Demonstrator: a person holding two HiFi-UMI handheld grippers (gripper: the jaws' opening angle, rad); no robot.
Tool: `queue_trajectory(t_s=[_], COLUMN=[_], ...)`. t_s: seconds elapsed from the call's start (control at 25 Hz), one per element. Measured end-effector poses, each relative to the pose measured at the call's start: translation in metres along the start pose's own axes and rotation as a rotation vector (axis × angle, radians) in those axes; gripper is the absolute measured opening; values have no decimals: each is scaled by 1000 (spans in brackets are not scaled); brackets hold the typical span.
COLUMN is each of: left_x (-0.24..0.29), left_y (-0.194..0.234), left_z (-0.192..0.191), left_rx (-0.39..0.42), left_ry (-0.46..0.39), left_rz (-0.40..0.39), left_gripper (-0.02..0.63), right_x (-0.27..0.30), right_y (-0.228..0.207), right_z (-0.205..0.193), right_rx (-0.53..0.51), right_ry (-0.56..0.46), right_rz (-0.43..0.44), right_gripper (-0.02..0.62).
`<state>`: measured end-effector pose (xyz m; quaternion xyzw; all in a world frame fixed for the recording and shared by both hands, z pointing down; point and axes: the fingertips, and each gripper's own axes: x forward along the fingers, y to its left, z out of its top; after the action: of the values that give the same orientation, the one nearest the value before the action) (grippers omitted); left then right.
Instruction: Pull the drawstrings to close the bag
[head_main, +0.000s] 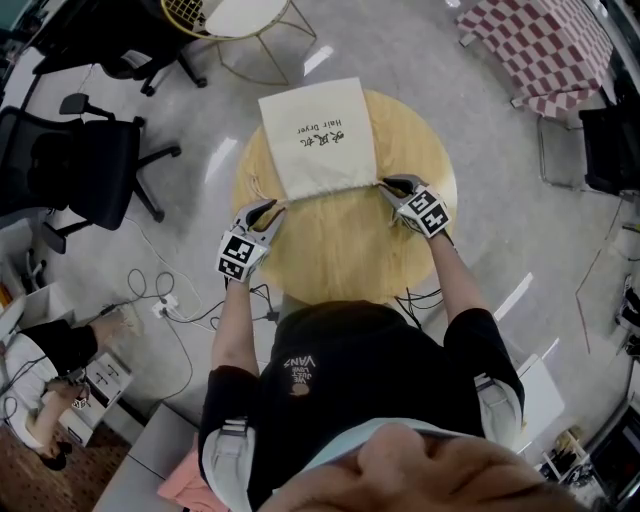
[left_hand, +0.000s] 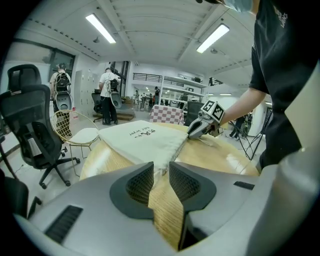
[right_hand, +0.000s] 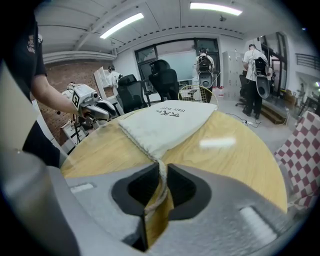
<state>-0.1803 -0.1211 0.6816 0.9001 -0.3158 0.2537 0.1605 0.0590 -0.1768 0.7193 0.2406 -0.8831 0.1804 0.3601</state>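
Bag (head_main: 318, 140) lies lengthwise away, mouth toward person (head_main: 350, 400), drawstring (right_hand: 160, 182) in right claw (right_hand: 160, 166).

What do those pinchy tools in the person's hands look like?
The left tool and right tool each have a pale grey shell, dark ribbed pads and a white cube of black square markers. The person wears a black short-sleeved shirt.

Bare wood lies open across the near half of the round surface (head_main: 340, 250), while a cloth bag (head_main: 318, 135) covers its far middle. Off the rim, an office chair (head_main: 70, 165) crowds the left, a wire chair (head_main: 240, 15) the far side, and cables (head_main: 150, 290) trail over the floor (head_main: 420, 60).
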Motion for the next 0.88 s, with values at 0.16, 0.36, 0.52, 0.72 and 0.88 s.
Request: queue_trajectory(t_s=[0.16, 0.36, 0.52, 0.72, 0.88], left_x=[1, 1, 0, -1, 7], left_y=[-1, 0, 1, 5, 3], left_z=[-1, -4, -6, -3, -4], left_rx=[-5, -11, -10, 10, 34], left_ry=[3, 6, 5, 3, 18], left_rz=[1, 5, 12, 30, 15], left_gripper=[107, 107, 107, 108, 120], right_x=[0, 3, 2, -3, -5], right_y=[-1, 0, 3, 4, 4], right_z=[0, -2, -1, 1, 0], right_rx=[-25, -57, -24, 52, 83], right_ry=[9, 41, 31, -25, -35], right_rz=[-13, -16, -5, 0, 4], right_gripper=[32, 18, 14, 9, 8])
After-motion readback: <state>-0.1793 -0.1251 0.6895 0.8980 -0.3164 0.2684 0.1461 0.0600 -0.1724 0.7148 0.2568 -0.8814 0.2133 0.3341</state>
